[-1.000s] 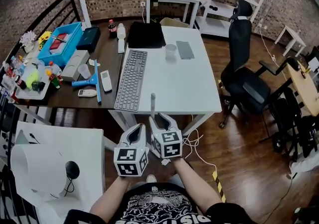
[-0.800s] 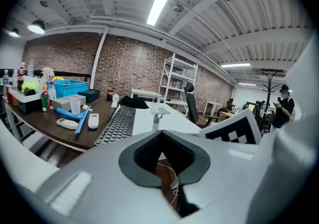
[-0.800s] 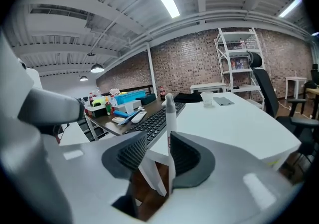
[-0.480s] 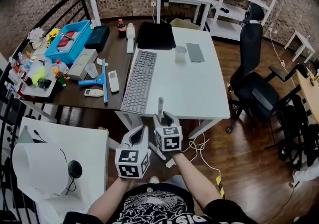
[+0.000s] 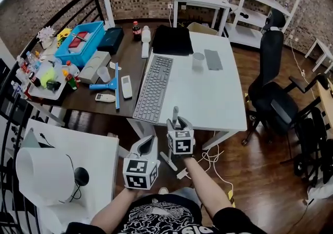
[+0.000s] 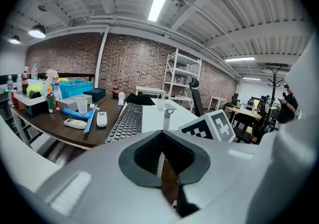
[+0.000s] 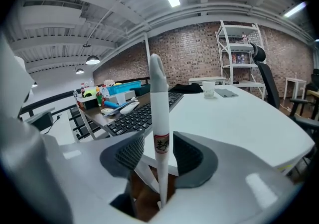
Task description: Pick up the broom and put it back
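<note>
The broom's white handle (image 5: 175, 112) stands upright at the near edge of the white table (image 5: 208, 92). My right gripper (image 5: 178, 121) is around it. In the right gripper view the handle (image 7: 158, 108) rises between the jaws of the right gripper (image 7: 158, 133) with a gap on each side, and the jaws are opening. My left gripper (image 5: 149, 142) hangs lower and to the left, shut and holding nothing. In the left gripper view the left gripper (image 6: 160, 136) points at the table, and the handle (image 6: 166, 118) shows beyond it. The broom's head is hidden.
A keyboard (image 5: 153, 87) lies across the seam between the white table and a dark table (image 5: 78, 104) crowded with boxes, bottles and a blue squeegee (image 5: 112, 86). A black office chair (image 5: 273, 92) stands to the right. Cables (image 5: 208, 157) lie on the wooden floor. A white side table (image 5: 78, 150) is near left.
My right gripper has moved forward with the handle to the table edge, ahead of the left one. The left gripper has stayed put.
</note>
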